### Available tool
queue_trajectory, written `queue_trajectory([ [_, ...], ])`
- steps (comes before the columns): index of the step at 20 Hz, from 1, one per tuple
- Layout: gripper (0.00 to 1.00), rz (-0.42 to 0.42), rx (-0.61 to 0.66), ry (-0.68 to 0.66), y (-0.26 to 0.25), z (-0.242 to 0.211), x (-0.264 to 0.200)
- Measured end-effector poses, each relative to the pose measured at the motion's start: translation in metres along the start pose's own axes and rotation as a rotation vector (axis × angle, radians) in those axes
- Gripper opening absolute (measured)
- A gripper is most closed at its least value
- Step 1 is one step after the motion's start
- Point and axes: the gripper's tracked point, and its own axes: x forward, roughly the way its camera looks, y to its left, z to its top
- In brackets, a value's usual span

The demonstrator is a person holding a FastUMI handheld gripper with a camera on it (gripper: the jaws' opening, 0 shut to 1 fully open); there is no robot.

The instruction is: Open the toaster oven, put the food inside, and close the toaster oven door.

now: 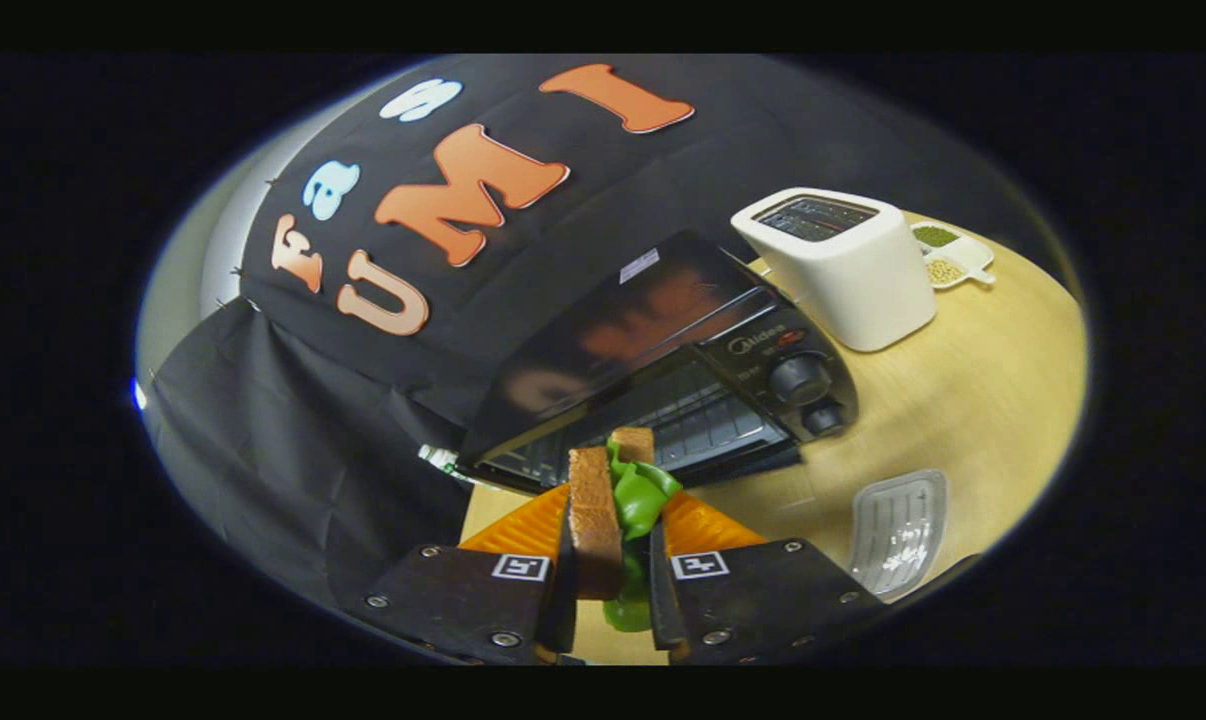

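Note:
A sandwich [608,505] of brown bread slices with green lettuce stands on edge between my gripper's [615,520] orange fingers [523,525], which press on it from both sides. Just beyond it is the black toaster oven [663,350] with its door folded down and the wire rack [703,425] inside showing. The top edge of the sandwich is level with the oven's opening, close in front of it. Two knobs [801,380] sit on the oven's right-hand panel.
A white pop-up toaster [843,265] stands on the wooden table [983,380] to the right of the oven. Behind it lies a white divided dish [948,252] of seeds. A clear plastic tray [898,530] lies on the table right of my fingers.

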Motion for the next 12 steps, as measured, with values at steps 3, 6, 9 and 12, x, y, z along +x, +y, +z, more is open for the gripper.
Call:
queue_trajectory([
  [3, 0.30, 0.003, 0.045, -0.025, 0.001, 0.000, 0.027],
  [6, 0.30, -0.002, 0.086, -0.082, 0.002, 0.004, 0.048],
  [9, 0.30, 0.001, 0.170, -0.100, 0.003, -0.002, 0.068],
  [12, 0.30, -0.018, 0.195, -0.140, -0.005, 0.005, 0.089],
])
